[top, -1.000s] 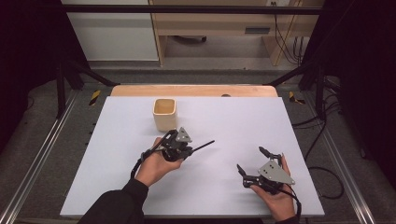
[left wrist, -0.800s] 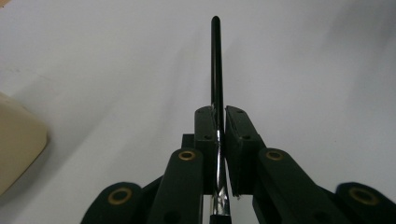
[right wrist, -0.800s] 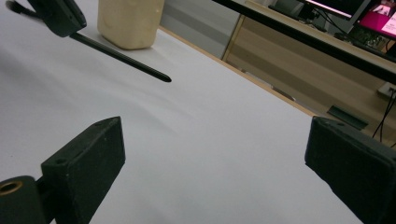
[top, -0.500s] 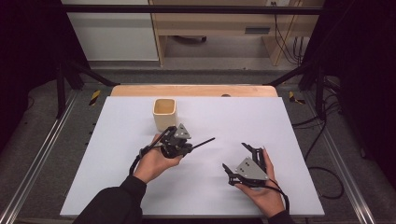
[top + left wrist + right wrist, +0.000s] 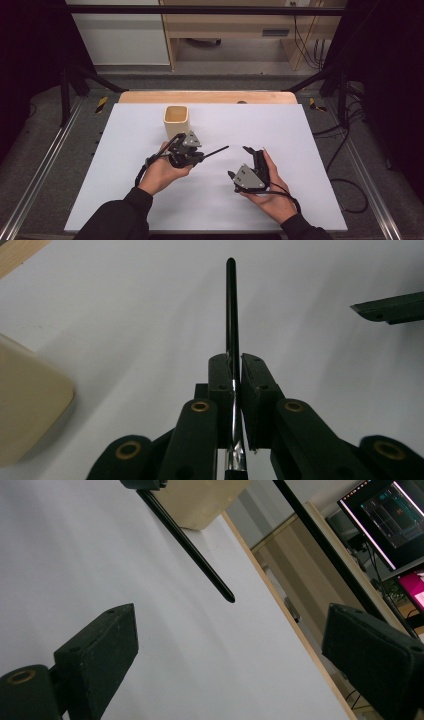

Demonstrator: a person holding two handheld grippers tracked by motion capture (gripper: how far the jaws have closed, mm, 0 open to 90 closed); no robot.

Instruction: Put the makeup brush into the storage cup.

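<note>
My left gripper [image 5: 200, 156] is shut on a thin black rod [image 5: 216, 150] with a silver ferrule near the jaws; the rod's free end points right, just above the white table [image 5: 310, 140]. In the left gripper view the pads [image 5: 220, 375] pinch the rod [image 5: 231, 305] at its middle. My right gripper [image 5: 238, 161] is open, a short way right of the rod's tip, with nothing in it. Its view shows the wide-apart pads [image 5: 100, 650] and the rod [image 5: 190, 545] slanting in from the top left, ahead of the jaws. A beige square cup [image 5: 176, 121] stands upright just behind the left gripper.
The cup's corner [image 5: 27, 400] lies left of my left jaws, and a jaw of the right gripper [image 5: 390, 309] shows at the far right. The table's wooden back edge [image 5: 210, 96] and metal frame rails [image 5: 45, 165] bound it. A lit monitor [image 5: 395, 515] stands beyond the table.
My right gripper has moved left and slightly forward, toward the rod's tip, staying open. The left gripper has kept its hold on the rod and barely shifted.
</note>
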